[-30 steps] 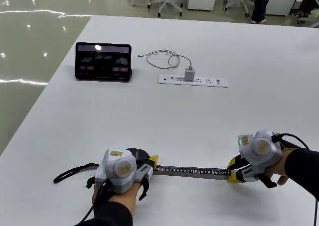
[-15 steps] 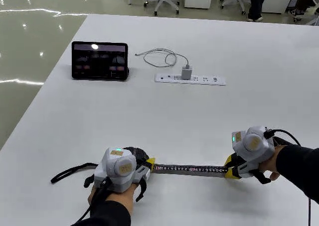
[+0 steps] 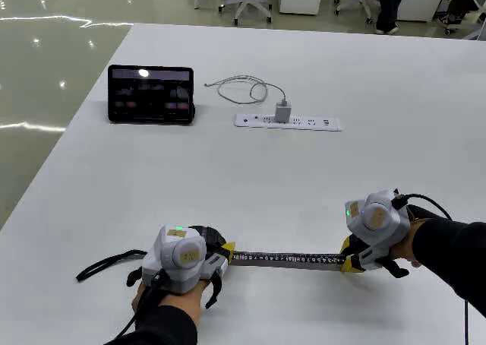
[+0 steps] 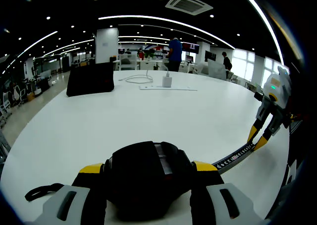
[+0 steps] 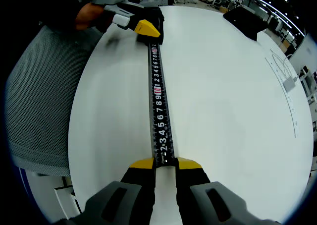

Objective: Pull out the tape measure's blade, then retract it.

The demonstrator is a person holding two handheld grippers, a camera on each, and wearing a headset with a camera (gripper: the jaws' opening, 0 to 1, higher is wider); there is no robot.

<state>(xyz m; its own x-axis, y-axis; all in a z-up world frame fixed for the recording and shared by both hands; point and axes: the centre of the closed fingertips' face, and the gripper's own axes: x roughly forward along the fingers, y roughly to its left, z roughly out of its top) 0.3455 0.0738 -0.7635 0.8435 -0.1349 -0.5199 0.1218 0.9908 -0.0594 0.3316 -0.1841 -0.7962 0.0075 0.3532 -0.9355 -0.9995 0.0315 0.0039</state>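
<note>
So the left gripper (image 4: 148, 168) is clamped around the black body of the tape measure (image 4: 144, 188), one yellow-tipped jaw on each side of the case, and the case is sitting on the white table (image 3: 304, 178) near the person's edge of it. A black wrist strap (image 3: 106, 263) trails off the case onto the tabletop on the far side from the blade. The right gripper (image 5: 166, 164) is pinched down narrow on the free end of the blade (image 5: 158, 93), with the low numbers of the scale right at its yellow tips. The blade is pulled out and runs in a straight line between the two grippers, lying flat or very close to the table surface; I can't tell if it actually touches. In the head view the two grippers sit well apart, the left one by the person's left hand and the right one further over, with a dark sleeve behind it. Further back on the table there's a dark tablet (image 3: 150, 94) propped up, and near it a white power strip (image 3: 287, 121) with a charger plugged in and a white cable (image 3: 239, 87) looped beside it.
</note>
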